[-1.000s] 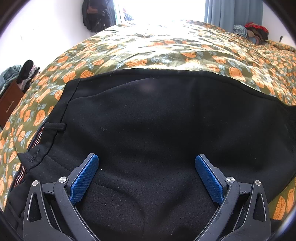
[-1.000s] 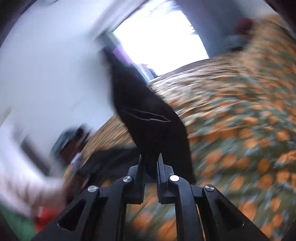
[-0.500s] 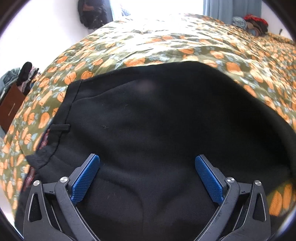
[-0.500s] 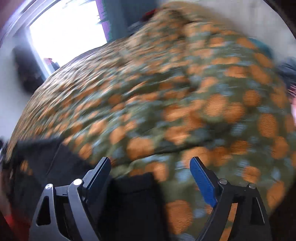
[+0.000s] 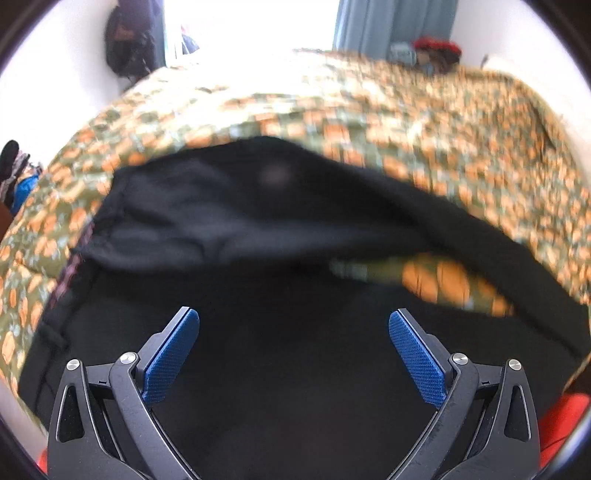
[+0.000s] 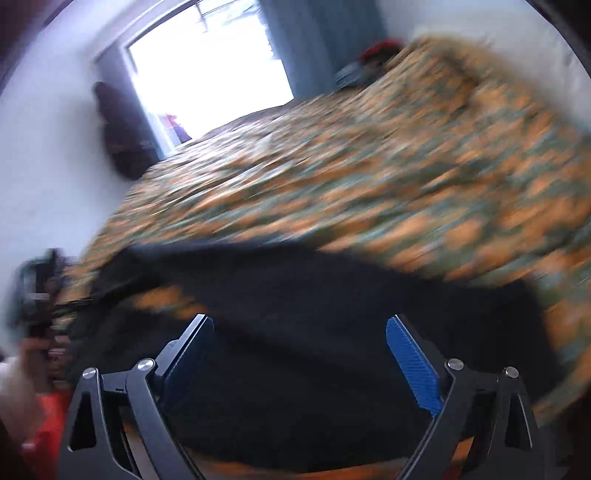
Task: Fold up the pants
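Black pants (image 5: pixel 258 221) lie on a bed with an orange-and-green flowered cover (image 5: pixel 369 110). A black leg is laid across their far part, and a strip of cover shows between the layers at the right. My left gripper (image 5: pixel 293 315) hangs open above the near part of the pants and touches nothing. The right wrist view is blurred; the pants (image 6: pixel 332 288) spread below my right gripper (image 6: pixel 300 320). Its jaws are opening wide, with cloth beneath them but nothing pinched.
A bright window (image 6: pixel 207 70) with a blue curtain (image 5: pixel 391 26) stands beyond the bed. A dark bag (image 5: pixel 127 40) hangs on the left wall. Clothes (image 5: pixel 432 50) are piled at the bed's far corner. A person's hand with the other gripper (image 6: pixel 37 295) shows at left.
My right gripper held a black pant leg up, let it go, opened and swung over the bed. The leg now lies over the pants. My left gripper drew back and up.
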`<action>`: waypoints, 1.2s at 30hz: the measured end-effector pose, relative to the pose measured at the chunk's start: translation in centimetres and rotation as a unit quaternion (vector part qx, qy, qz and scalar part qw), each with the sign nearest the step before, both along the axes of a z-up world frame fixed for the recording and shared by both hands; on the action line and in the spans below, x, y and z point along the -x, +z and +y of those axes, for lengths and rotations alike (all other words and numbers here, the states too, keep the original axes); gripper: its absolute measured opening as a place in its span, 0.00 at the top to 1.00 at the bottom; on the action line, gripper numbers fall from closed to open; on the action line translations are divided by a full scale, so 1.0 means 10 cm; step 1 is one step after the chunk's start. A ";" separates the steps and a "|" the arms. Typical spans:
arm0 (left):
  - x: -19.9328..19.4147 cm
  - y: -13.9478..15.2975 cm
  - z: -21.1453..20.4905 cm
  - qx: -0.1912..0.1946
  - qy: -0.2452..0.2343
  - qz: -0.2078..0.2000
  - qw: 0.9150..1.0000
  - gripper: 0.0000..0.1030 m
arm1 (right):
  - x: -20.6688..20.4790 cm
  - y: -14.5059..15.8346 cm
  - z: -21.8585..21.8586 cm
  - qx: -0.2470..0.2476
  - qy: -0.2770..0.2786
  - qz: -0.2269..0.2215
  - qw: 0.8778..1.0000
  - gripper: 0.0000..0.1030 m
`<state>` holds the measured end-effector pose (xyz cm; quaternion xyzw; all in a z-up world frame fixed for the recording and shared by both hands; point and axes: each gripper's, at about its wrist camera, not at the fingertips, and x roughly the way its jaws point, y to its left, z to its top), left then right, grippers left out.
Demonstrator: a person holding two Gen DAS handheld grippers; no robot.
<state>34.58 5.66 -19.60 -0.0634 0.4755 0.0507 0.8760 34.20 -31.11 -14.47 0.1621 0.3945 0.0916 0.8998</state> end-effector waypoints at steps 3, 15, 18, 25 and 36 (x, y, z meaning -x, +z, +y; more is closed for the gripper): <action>0.17 -0.21 0.01 0.011 0.012 0.027 1.000 0.00 | 0.01 -0.37 0.43 -0.074 0.041 0.037 0.996 0.09; 0.66 -0.23 0.18 0.002 0.008 -0.029 1.000 0.00 | 0.18 -0.59 0.18 -0.002 -0.052 0.066 0.997 0.09; 0.61 -0.20 0.21 0.011 0.014 -0.034 0.999 0.00 | 0.15 -0.55 0.37 0.019 -0.021 0.049 0.998 0.09; 0.63 -0.49 0.27 0.003 0.038 -0.013 0.999 0.00 | 0.11 -0.72 0.57 0.059 0.015 0.075 0.995 0.09; 0.59 -0.58 0.21 -0.017 0.041 -0.004 0.999 0.00 | 0.14 -0.84 0.52 0.051 0.016 0.085 0.995 0.08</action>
